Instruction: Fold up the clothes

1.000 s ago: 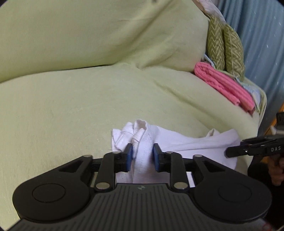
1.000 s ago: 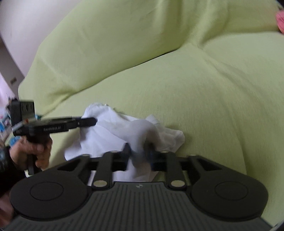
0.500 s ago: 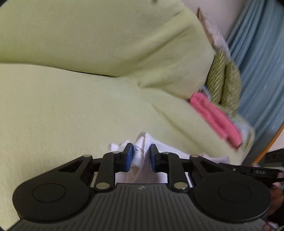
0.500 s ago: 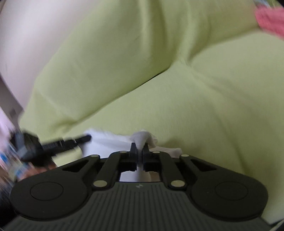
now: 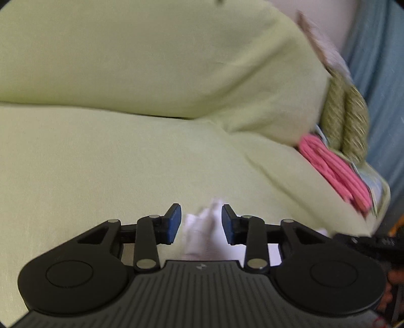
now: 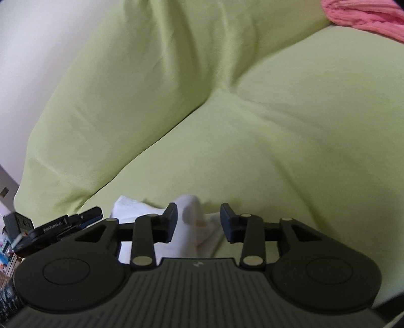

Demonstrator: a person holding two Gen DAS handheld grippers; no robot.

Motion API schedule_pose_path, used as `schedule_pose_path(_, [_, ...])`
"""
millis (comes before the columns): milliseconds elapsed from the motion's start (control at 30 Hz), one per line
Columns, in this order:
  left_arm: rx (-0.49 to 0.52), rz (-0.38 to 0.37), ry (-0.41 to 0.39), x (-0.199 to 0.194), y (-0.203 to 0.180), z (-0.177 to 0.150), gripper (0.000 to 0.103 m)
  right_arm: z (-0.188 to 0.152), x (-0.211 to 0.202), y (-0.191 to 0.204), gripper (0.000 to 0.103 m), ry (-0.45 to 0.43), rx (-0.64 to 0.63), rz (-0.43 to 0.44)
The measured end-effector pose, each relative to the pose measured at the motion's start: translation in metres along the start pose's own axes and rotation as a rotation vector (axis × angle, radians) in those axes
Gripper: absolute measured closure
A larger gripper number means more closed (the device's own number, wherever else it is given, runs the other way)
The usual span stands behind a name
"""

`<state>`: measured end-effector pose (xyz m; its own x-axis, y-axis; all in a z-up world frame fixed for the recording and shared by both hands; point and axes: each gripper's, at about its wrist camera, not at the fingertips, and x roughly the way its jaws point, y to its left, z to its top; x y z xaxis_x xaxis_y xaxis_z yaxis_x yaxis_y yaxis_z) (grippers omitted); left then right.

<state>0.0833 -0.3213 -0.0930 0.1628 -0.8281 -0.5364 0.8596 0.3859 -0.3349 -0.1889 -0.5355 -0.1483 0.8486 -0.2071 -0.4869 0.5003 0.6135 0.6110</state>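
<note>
A white garment (image 5: 202,234) lies bunched on the light green sofa seat (image 5: 101,164). My left gripper (image 5: 201,222) is open, its blue pads apart on either side of a raised fold of the cloth. My right gripper (image 6: 197,222) is open too, with a fold of the same white garment (image 6: 189,227) between its fingers, not pinched. The right gripper's tip shows in the left wrist view (image 5: 366,242), and the left gripper shows in the right wrist view (image 6: 58,224).
A folded pink garment (image 5: 333,171) lies at the right end of the sofa, also in the right wrist view (image 6: 366,12). Two green woven cushions (image 5: 346,118) stand behind it. A blue curtain (image 5: 383,75) hangs on the right. The sofa back (image 6: 139,88) rises behind the seat.
Both grippers were shut on folds of the white garment half a second ago and have opened, letting the cloth go. Both views have tilted and moved closer to the seat.
</note>
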Motion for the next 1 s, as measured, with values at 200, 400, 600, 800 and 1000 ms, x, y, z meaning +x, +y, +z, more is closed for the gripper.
schedule_pose_path(200, [0.117, 0.029, 0.085, 0.033, -0.020, 0.001, 0.062, 0.000, 0.012, 0.007, 0.090, 0.018, 0.008, 0.024])
schedule_pose_path(400, [0.140, 0.070, 0.030, 0.032, -0.019, 0.005, 0.103, 0.002, 0.010, 0.011, 0.094, 0.019, -0.015, 0.020])
schedule_pose_path(600, [0.102, 0.131, 0.080, 0.042, -0.003, -0.005, 0.103, 0.005, 0.027, -0.004, 0.094, 0.073, 0.034, -0.030])
schedule_pose_path(800, [0.143, 0.150, 0.032, 0.009, -0.013, 0.000, 0.103, 0.010, 0.008, -0.002, 0.080, 0.015, 0.024, -0.085])
schedule_pose_path(1000, [0.233, 0.051, 0.058, 0.009, -0.051, -0.010, 0.101, -0.006, -0.013, 0.013, 0.080, 0.003, -0.008, -0.052])
